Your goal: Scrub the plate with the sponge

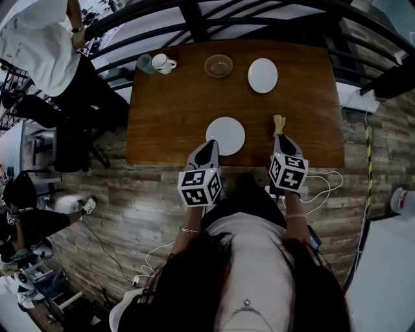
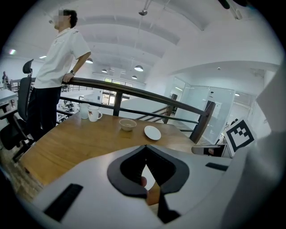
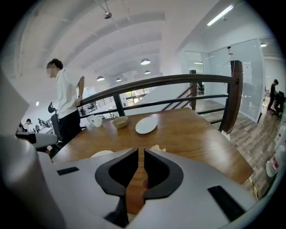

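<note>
Plate (image 1: 225,135) and sponge (image 1: 279,122) lying near the front edge of the wooden table (image 1: 168,110), both grippers empty.

The left gripper (image 1: 211,145) is held with its jaws pressed together and nothing between them; its tip is seen over the plate's near left rim, though contact cannot be judged; the right gripper (image 1: 281,138) is held with its jaws all but together, only a thin slit showing, nothing caught in it; the yellowish sponge is seen just beyond its tip, right of the plate and apart from it; a second plate (image 1: 262,75), a bowl (image 1: 218,65) and a mug (image 1: 163,63) are set along the far edge; a person in a white shirt (image 1: 35,39) is seen at the railing (image 1: 214,10).
</note>
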The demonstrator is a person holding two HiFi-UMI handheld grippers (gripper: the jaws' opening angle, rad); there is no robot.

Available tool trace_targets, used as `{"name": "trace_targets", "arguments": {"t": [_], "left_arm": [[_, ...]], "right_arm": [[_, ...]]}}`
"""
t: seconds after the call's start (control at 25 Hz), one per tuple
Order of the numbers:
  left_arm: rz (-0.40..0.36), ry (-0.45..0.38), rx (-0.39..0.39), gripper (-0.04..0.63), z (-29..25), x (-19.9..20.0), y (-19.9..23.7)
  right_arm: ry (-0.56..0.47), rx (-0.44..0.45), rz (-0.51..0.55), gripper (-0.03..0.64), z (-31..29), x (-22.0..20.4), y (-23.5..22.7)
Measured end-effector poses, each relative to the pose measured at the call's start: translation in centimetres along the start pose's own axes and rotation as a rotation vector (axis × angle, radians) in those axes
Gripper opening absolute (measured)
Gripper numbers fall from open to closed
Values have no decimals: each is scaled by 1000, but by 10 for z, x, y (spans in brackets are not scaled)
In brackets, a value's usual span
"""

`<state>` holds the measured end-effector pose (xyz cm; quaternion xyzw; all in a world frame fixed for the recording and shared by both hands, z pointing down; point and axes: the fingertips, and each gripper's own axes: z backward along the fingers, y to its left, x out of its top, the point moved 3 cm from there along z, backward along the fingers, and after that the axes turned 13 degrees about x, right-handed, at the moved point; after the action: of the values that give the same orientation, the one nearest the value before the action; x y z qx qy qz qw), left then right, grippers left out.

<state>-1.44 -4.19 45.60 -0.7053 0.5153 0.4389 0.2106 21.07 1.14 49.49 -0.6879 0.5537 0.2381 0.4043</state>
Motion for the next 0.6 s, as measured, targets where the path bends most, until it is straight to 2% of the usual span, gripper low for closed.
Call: {"name": "trace_targets", "arguments": {"t": [0.16, 0.32, 0.6], "left_arm": [[7, 8, 11, 9, -7, 1, -3], [12, 19, 24, 10, -14, 2, -3], [19, 40, 49, 9, -26, 0, -1]], "right_arm": [[21, 6, -9, 41, -9, 1, -10], [44, 23, -27, 76, -19, 1, -17], [75, 31, -45, 100, -36, 0, -30]]}}
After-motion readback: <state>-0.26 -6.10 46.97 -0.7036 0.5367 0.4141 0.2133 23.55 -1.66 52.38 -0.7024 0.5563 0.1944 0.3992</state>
